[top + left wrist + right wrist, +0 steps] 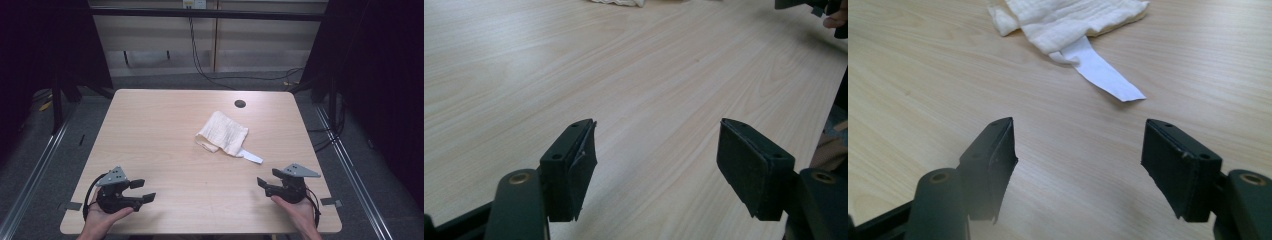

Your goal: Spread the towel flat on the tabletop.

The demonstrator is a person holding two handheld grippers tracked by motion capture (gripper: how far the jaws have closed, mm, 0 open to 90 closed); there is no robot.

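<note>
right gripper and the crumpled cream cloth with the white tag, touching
Apart. The right gripper view shows bare wood between the open right gripper and the crumpled cream cloth; its white tag ends short of the jaws.

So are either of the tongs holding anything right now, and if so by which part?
Nothing is held. The left tongs and right tongs are both open over bare table, apart from the folded cloth.
</note>
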